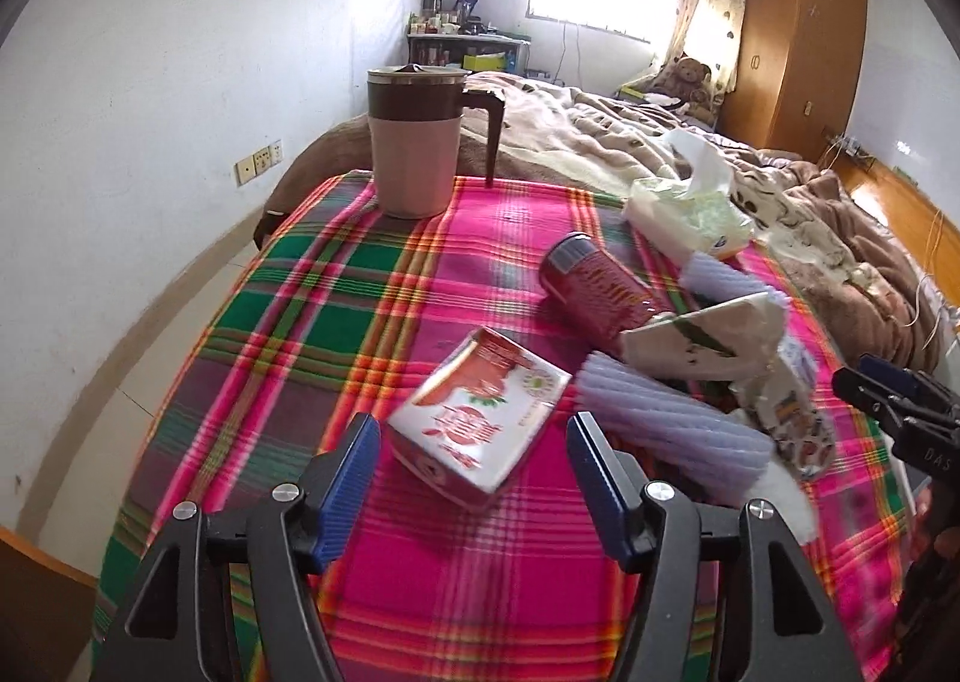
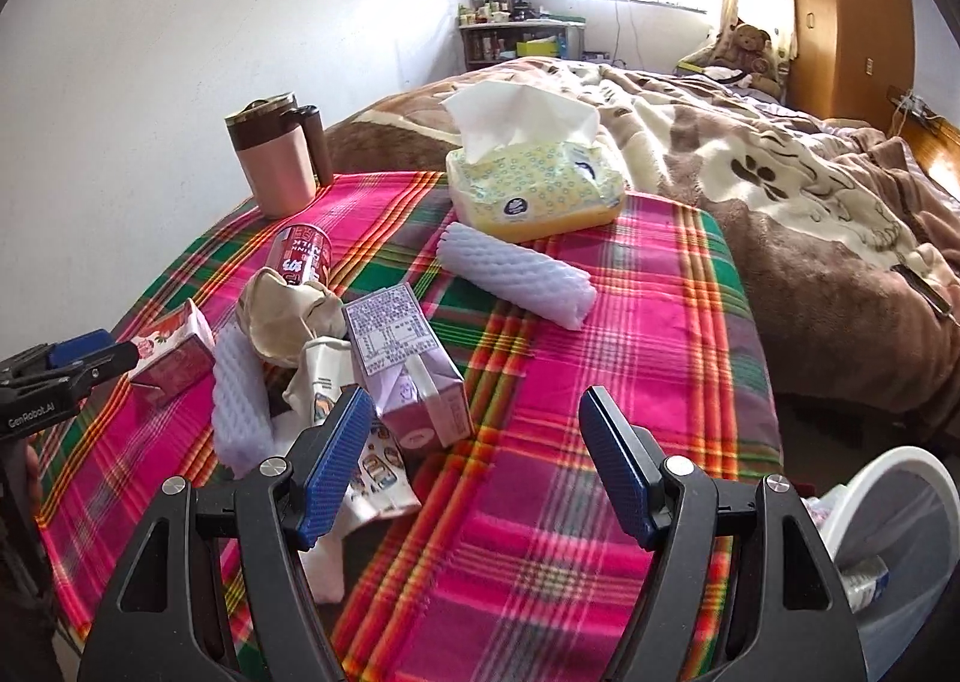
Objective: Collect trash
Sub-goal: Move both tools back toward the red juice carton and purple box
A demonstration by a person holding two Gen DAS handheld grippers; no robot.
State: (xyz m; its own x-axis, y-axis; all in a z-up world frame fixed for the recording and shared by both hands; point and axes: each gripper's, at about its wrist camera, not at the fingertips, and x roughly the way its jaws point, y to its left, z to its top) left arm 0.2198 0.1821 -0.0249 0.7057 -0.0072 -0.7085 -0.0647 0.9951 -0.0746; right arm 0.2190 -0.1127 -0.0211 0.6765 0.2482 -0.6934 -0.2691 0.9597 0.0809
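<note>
Trash lies on a plaid-covered table [image 1: 336, 286]. In the left wrist view a red-and-white carton [image 1: 480, 418] lies just ahead of my open left gripper [image 1: 471, 430], between its fingers' line. Behind it lie a red can [image 1: 594, 286], a foam sleeve [image 1: 666, 424] and crumpled wrappers [image 1: 720, 346]. In the right wrist view my open right gripper [image 2: 474, 412] hovers over the table, with a purple carton [image 2: 414, 364], wrappers [image 2: 288, 316], a foam sleeve [image 2: 240, 400] and the red can [image 2: 300, 256] to its left. A second foam sleeve [image 2: 516, 274] lies ahead.
A pink mug with a brown lid [image 1: 414, 141] stands at the table's far side. A tissue pack [image 2: 534, 184] sits at the far edge. A white bin [image 2: 888, 550] with trash stands at the lower right. A bed [image 2: 780, 172] lies beyond.
</note>
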